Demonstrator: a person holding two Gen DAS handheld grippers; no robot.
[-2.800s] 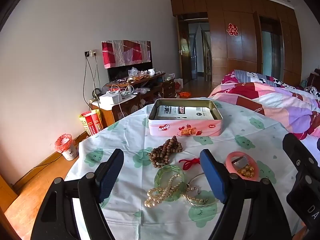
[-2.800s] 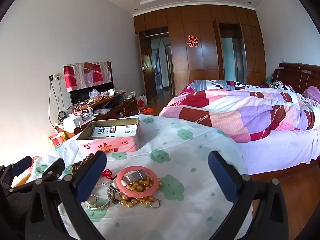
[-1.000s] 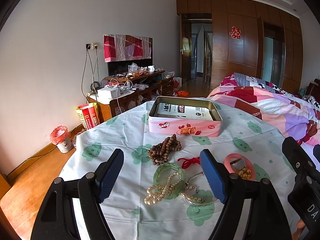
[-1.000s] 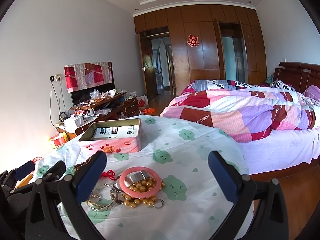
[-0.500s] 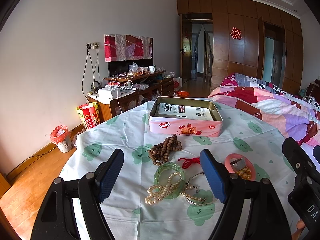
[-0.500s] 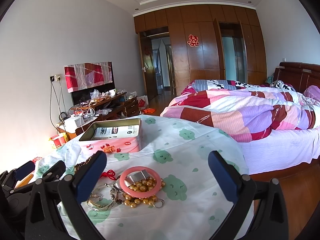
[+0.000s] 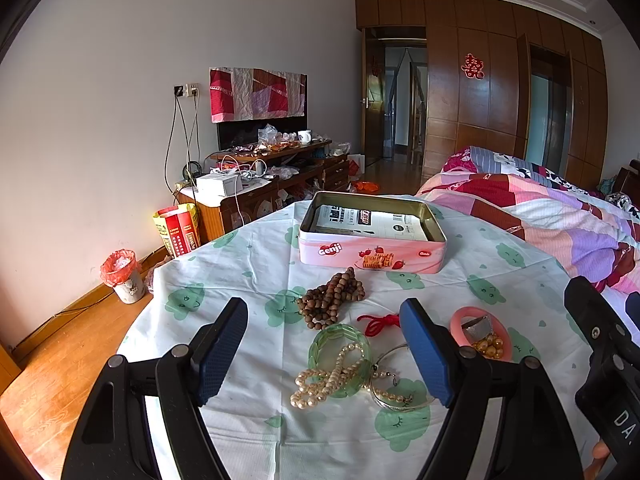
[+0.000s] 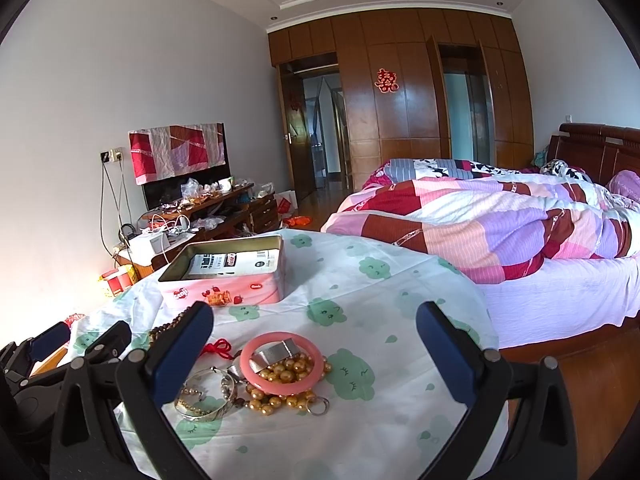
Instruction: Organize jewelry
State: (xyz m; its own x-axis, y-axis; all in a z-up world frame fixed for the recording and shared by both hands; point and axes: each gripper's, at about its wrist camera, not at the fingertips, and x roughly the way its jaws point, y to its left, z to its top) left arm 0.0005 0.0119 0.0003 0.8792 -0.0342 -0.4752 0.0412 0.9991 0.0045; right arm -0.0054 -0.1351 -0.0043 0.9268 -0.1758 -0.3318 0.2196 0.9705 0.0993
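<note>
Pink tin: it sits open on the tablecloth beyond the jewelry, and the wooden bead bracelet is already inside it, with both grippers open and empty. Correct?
Not quite. The wooden bead bracelet is not in the pink tin; the left wrist view shows it lying on the tablecloth just in front of the tin. The rest holds: the tin is open, and the left gripper and right gripper are open and empty.

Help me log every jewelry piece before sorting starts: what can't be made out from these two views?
- Silver bangle: left wrist view, its right side hidden behind the left gripper's finger.
- Wooden bead strand: right wrist view, mostly hidden behind the right gripper's finger.
- Silver piece inside the pink bangle: too small to identify.
- Tin: printed paper covers the floor.
</note>
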